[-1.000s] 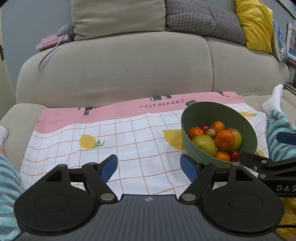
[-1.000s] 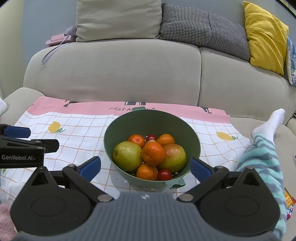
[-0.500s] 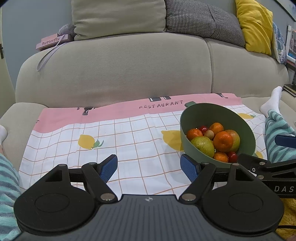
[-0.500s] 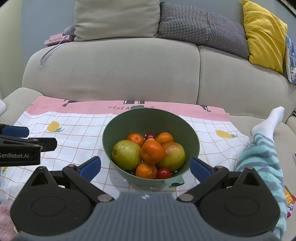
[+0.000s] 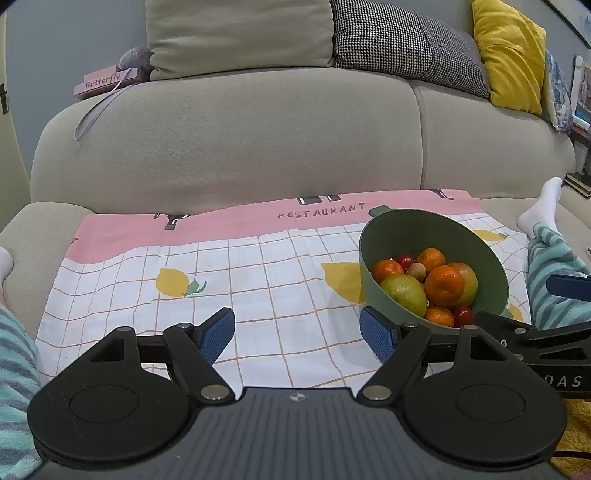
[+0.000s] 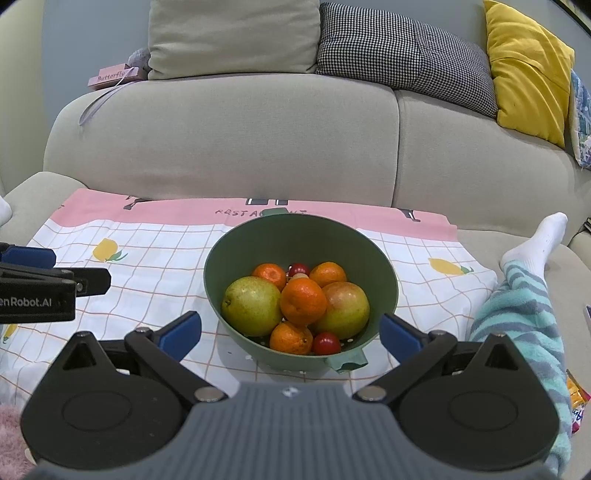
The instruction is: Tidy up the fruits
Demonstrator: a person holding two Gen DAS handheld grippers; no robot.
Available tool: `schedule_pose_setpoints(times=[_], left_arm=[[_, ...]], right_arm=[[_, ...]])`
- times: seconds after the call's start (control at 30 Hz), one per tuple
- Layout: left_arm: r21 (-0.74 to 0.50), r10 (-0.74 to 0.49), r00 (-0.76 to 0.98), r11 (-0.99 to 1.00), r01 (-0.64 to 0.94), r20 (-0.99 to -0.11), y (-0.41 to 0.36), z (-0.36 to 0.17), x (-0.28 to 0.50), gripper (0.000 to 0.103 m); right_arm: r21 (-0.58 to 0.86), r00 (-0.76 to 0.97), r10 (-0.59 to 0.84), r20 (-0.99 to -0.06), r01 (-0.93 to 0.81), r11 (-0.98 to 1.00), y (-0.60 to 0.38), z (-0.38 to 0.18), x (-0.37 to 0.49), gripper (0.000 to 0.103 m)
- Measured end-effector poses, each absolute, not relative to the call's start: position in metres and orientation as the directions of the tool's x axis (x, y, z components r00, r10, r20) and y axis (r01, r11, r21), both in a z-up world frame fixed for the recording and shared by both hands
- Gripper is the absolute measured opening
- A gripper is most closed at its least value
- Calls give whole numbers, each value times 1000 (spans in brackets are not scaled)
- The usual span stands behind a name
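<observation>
A green colander bowl (image 6: 258, 240) stands on a checked cloth (image 6: 155, 251) spread over a sofa seat. It holds a green pear (image 6: 253, 305), a reddish-green apple (image 6: 345, 310), several tangerines (image 6: 303, 301) and small red fruits (image 6: 327, 343). My right gripper (image 6: 290, 330) is open, its blue pads wide apart on either side of the bowl's near edge. The left gripper (image 5: 297, 330) is open over bare cloth, with the bowl (image 5: 480, 251) to its right. Both hold nothing.
The beige sofa back (image 5: 240, 140) rises behind the cloth with grey (image 5: 236, 33), houndstooth (image 5: 406, 44) and yellow cushions (image 5: 509, 55). A pink "Butterfly" box (image 5: 103, 83) lies on the back. A person's striped-trousered leg (image 6: 517, 314) and white sock (image 6: 535, 243) lie right of the bowl.
Both views have shifted slightly: the bowl sits a little lower and further away in the left wrist view. Both grippers stay open; the fruit has not moved.
</observation>
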State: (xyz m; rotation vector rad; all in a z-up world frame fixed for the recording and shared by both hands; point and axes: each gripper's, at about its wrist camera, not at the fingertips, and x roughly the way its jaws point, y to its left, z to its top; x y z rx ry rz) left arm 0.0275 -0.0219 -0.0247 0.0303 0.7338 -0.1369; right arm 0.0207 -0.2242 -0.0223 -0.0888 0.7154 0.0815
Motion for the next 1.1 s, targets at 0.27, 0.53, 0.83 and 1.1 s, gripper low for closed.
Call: schedule_pose_setpoints(times=[0.27, 0.53, 0.83, 1.1], left_arm=[[-15, -111, 737, 991, 136, -667, -22, -24, 27, 90], [2, -98, 747, 991, 132, -657, -25, -24, 26, 90], [-10, -106, 747, 991, 132, -657, -24, -24, 26, 90], [-30, -122, 753, 990, 135, -647, -22, -24, 24, 92]], right_arm=[[-53, 749, 41, -661, -102, 993, -225, -23, 21, 99], [-48, 745, 41, -666, -97, 994, -224, -24, 21, 99], [-49, 745, 41, -666, -98, 994, -225, -24, 21, 99], [-49, 742, 39, -669, -96, 994, -224, -25, 21, 99]])
